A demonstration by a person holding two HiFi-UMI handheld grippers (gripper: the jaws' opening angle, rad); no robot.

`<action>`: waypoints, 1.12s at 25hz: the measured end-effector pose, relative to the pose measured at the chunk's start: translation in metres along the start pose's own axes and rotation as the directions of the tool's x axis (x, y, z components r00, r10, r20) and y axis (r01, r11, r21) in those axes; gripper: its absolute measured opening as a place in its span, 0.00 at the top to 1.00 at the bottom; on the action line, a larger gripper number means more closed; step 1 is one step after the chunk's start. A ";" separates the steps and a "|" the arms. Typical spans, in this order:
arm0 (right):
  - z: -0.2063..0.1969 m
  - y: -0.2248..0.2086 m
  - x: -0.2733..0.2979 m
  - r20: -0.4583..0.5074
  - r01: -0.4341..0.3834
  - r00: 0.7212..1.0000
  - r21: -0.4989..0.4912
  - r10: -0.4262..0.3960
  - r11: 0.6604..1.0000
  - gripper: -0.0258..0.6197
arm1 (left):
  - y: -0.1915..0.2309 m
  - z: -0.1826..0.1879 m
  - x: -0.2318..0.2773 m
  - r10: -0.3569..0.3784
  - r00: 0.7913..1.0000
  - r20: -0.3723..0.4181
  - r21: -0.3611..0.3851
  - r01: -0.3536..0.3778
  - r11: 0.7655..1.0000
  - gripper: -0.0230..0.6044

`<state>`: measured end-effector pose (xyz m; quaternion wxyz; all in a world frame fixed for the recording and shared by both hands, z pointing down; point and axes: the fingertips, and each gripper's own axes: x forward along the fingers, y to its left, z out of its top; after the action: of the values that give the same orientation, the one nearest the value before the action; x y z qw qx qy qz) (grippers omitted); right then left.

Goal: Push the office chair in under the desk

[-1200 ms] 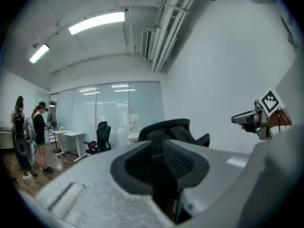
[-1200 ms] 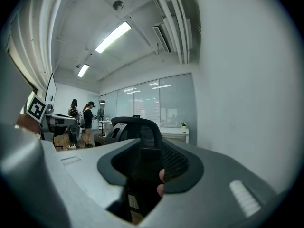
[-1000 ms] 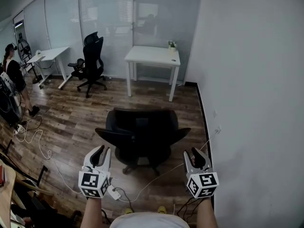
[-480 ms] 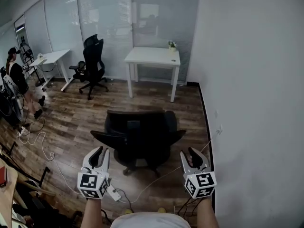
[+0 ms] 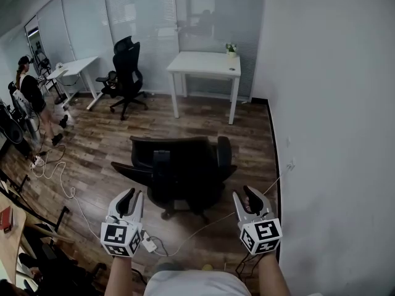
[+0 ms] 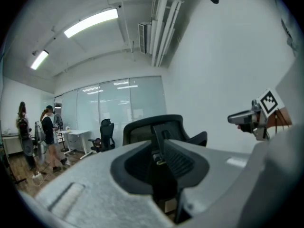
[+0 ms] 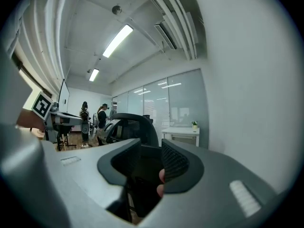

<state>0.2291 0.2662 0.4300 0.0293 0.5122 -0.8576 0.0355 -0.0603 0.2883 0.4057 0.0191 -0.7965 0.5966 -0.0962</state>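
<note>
Black office chair (image 5: 179,171) sits ahead of left gripper (image 5: 131,196) and right gripper (image 5: 245,195) — jaws apart, empty.

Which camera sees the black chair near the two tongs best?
The head view: it shows the whole office chair from above, backrest, armrests and base. The left gripper view shows only its backrest and an armrest. The right gripper view shows just part of the backrest.

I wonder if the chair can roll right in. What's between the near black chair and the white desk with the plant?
Nothing. In the head view, only bare wooden floor lies between the office chair and the desk.
</note>
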 end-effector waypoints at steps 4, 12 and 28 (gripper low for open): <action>-0.002 -0.007 0.018 0.006 -0.027 1.000 0.027 0.027 0.999 0.78 | 0.000 -0.006 0.015 0.007 1.000 -0.016 0.000 -0.007 1.000 0.83; 0.006 -0.005 0.073 0.005 -0.042 0.999 0.032 0.042 0.999 0.78 | 0.044 -0.017 0.058 -0.003 1.000 -0.017 -0.033 0.002 0.999 0.83; 0.014 0.012 0.178 -0.037 0.059 0.998 0.041 -0.057 0.997 0.78 | 0.153 -0.024 0.136 -0.100 0.995 0.000 -0.076 0.099 0.992 0.83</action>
<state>0.1338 0.1151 0.4307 0.0346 0.5367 -0.8408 0.0619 -0.1725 0.1166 0.4246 -0.0171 -0.8252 0.5594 -0.0758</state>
